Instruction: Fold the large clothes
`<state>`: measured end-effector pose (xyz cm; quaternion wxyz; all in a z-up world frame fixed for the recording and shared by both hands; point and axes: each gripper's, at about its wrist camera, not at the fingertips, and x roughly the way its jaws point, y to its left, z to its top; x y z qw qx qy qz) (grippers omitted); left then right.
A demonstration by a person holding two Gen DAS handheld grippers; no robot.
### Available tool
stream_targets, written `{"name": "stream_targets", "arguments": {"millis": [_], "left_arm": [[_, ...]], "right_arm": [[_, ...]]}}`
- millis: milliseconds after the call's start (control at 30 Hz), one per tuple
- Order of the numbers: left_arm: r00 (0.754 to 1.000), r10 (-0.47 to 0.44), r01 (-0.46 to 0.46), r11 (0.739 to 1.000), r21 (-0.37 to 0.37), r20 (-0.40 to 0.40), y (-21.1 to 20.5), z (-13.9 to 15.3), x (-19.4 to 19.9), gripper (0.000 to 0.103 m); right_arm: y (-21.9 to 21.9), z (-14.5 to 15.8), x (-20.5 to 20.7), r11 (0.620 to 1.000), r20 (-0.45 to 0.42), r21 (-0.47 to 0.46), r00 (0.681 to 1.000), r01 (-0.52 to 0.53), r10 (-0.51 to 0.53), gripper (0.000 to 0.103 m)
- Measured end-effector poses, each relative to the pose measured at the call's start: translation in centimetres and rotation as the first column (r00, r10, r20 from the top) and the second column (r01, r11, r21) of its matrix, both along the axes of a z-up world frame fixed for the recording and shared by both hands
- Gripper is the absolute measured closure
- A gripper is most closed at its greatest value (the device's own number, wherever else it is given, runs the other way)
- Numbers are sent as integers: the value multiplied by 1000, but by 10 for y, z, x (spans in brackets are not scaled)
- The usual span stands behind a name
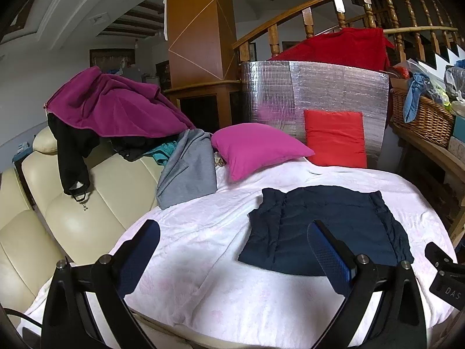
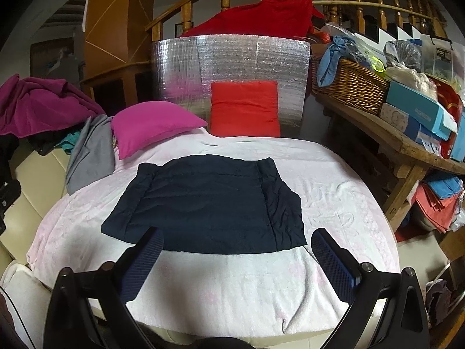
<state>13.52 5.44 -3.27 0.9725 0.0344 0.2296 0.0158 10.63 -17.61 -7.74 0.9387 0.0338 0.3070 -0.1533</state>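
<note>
A dark navy garment (image 2: 209,200) lies folded into a flat rectangle on a pale pink blanket (image 2: 221,285); it also shows in the left wrist view (image 1: 319,226). My left gripper (image 1: 232,250) is open and empty, held above the blanket to the left of the garment's near edge. My right gripper (image 2: 235,258) is open and empty, just in front of the garment's near edge. Its body shows at the right edge of the left wrist view (image 1: 444,273).
A magenta cushion (image 2: 154,125) and a red cushion (image 2: 244,107) lean at the back by a silver foil panel (image 2: 229,61). A grey garment (image 1: 189,165) and a purple fleece (image 1: 116,104) hang over the cream sofa (image 1: 72,203). A wooden bench with a wicker basket (image 2: 351,84) stands right.
</note>
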Motion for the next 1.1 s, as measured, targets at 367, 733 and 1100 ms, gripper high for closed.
{"name": "stream_targets", "arguments": {"millis": [367,733,1100], "left_arm": [[1000,-1,1,1000,2,-23,3,-4,26,2],[999,-21,22,1000,20,-40,-3,-11,45,2],[999,-23,23,1000,1,-39,-6,-24,74,2]], "right_arm": [[4,-7,28,1000,-17,2,1000,6,-6,0],[-5,-14,41,999,-29,12,999,38,-38,0],[-15,-20,68,999,-37,12,999,34,-34,0]]}}
